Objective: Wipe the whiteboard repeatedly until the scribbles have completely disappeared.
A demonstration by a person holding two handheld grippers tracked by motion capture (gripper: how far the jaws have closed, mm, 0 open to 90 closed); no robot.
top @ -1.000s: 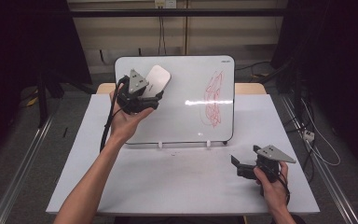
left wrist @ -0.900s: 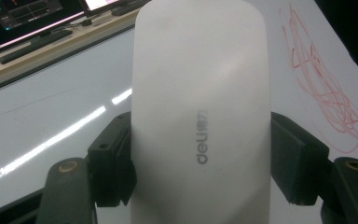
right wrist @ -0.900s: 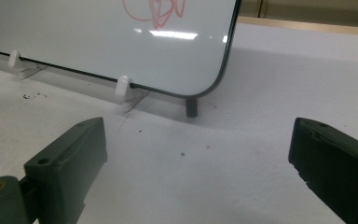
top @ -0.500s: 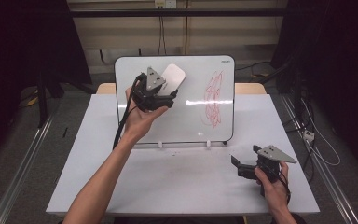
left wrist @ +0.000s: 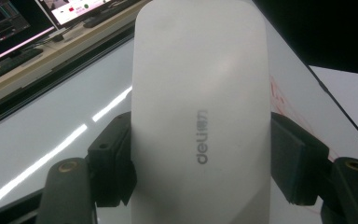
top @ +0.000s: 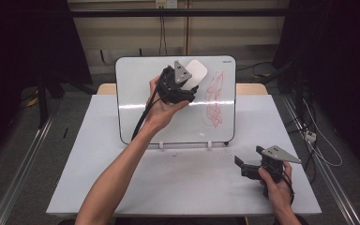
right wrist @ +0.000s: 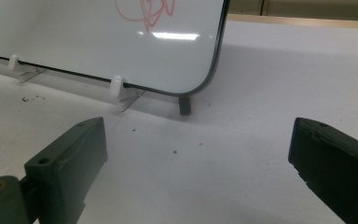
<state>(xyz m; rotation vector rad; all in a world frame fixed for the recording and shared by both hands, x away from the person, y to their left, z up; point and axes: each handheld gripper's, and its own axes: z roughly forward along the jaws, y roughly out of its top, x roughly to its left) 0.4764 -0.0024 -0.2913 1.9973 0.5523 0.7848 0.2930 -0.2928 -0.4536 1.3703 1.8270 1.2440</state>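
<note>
Eraser [left wrist: 200, 116] sits tight between the two black jaws of the left gripper [top: 187, 84]; the jaws press on both its long sides. It is white and rounded, with small grey letters on its top. In the left gripper view its near end is cut off at the bottom edge, so the part that rubs cannot be seen. From the high view the eraser is up against the whiteboard [top: 136, 112], near the top middle, just left of the red scribble [top: 214, 99]. The gripper and the hand [top: 161, 112] cover most of the eraser there, and only a white corner pokes out. Whether it truly touches the board is hard to tell.

The scribble is a tangle of red lines; its shape is too messy to read. The board leans back on small white feet [right wrist: 116, 87] on the white table [top: 168, 187].

The right gripper [top: 246, 166] rests low over the table, near the front right, well apart from the board. Its jaws stand wide apart with nothing between them. In the right gripper view the board's top is cut off.
</note>
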